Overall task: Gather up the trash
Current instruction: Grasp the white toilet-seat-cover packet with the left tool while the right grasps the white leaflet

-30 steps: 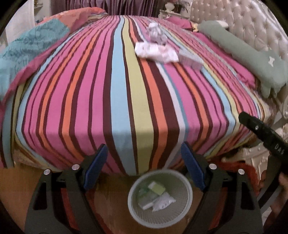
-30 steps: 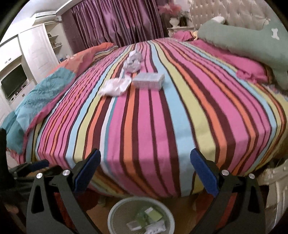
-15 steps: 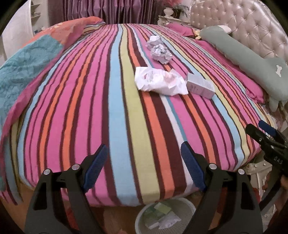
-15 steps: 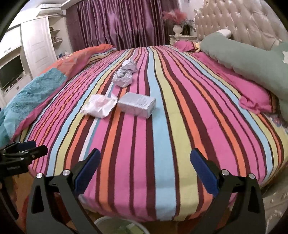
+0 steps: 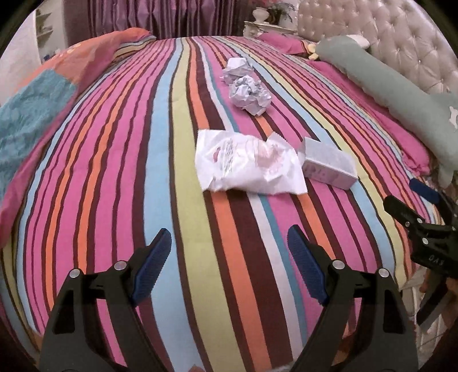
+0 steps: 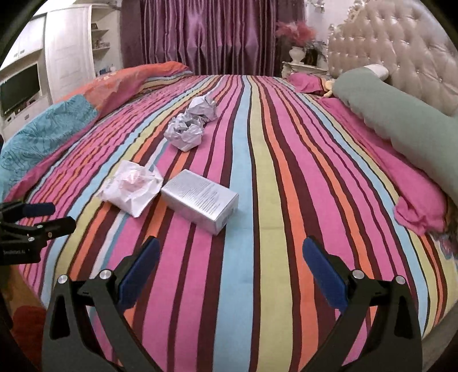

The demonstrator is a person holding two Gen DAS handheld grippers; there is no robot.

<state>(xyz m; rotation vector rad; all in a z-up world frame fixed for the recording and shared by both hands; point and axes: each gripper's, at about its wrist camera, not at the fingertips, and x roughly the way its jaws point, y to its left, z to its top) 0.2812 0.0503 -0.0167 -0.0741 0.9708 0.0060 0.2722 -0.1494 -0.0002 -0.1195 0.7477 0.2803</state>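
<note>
Gaping with nothing between their blue pads, the left gripper and right gripper hung over the striped bedspread; ahead lay a white wrapper, touching a silver box, with two crumpled paper balls beyond.

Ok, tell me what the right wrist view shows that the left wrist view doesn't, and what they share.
Only the right wrist view shows the white cabinet, the dark screen and the pink flowers in a vase, plus the left tongs at its left edge. Only the left wrist view shows the right tongs at its right edge. Both share the striped bedspread, two crumpled paper balls, the white wrapper, the small box, the green pillow, the tufted headboard and the purple curtains. Both tongs stand open and empty.
</note>
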